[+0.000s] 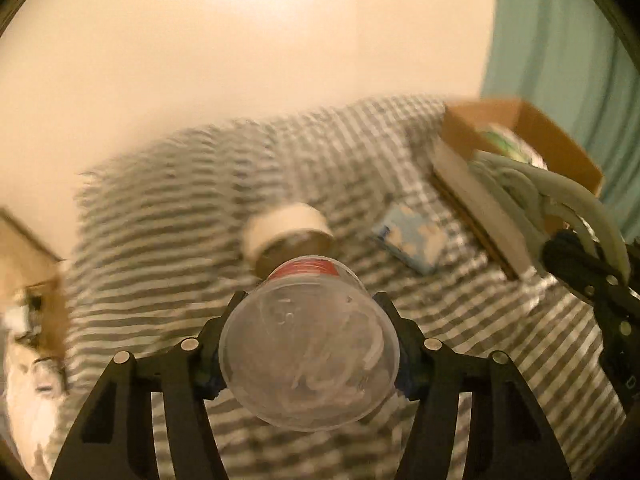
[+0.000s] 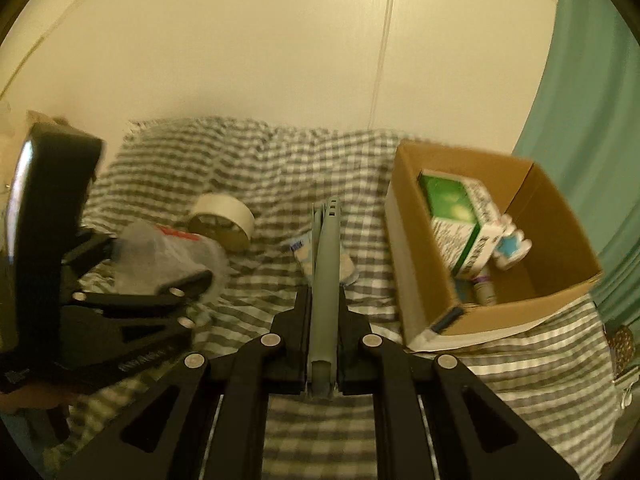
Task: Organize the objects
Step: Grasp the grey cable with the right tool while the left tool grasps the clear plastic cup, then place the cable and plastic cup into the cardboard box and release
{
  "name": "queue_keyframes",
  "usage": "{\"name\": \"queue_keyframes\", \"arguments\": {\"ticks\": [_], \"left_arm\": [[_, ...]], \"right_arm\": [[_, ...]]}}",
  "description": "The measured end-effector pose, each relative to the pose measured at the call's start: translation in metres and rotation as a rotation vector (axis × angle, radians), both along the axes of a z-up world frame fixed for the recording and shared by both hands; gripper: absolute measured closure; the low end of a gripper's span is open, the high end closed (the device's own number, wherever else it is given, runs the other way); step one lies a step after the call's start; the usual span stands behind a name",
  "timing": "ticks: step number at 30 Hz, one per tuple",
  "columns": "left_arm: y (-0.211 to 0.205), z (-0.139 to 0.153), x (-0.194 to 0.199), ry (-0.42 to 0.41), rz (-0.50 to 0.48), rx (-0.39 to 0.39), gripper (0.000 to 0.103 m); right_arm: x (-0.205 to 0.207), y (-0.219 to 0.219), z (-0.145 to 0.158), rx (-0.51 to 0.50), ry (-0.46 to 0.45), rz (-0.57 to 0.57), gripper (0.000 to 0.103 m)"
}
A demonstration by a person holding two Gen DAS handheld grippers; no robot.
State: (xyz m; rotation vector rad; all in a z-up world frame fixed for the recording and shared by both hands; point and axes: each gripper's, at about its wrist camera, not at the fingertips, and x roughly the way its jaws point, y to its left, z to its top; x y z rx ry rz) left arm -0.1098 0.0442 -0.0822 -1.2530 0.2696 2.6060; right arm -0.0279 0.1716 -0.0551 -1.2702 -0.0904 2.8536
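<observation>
A plain cream wall (image 2: 248,52) fills the upper view, lit warm and yellowish. A thin vertical seam (image 2: 385,40) runs down it. A teal curtain (image 2: 588,128) hangs at the right. Below lies a grey-and-white checked cloth (image 2: 256,160), rumpled, perhaps over a bed. The left wrist view is blurred.

A bed covered in grey-and-white checked cloth (image 2: 280,168) carries a white tape roll (image 2: 222,221), a small blue-and-white packet (image 1: 412,242) and an open brown cardboard box (image 2: 404,240), well apart.
</observation>
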Motion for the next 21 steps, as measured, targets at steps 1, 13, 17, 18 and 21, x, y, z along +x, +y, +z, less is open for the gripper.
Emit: {"name": "queue_keyframes", "arguments": {"ticks": [1,13,17,18,21], "left_arm": [[-0.005,0.014,0.010,0.030,0.012,0.007,0.040],[0.023,0.148,0.067,0.291,0.021,0.104,0.040],[0.051,0.174,0.065,0.340,-0.003,0.132,0.040],[0.056,0.177,0.064,0.348,-0.006,0.138,0.040],[0.080,0.186,0.054,0.363,-0.022,0.146,0.040]], "right_arm": [[0.005,0.001,0.009,-0.004,0.016,0.003,0.094],[0.060,0.028,0.122,0.022,0.217,0.077,0.094],[0.059,0.050,0.165,0.079,0.295,0.087,0.094],[0.058,0.056,0.172,0.083,0.306,0.090,0.094],[0.048,0.078,0.188,0.083,0.323,0.090,0.094]]}}
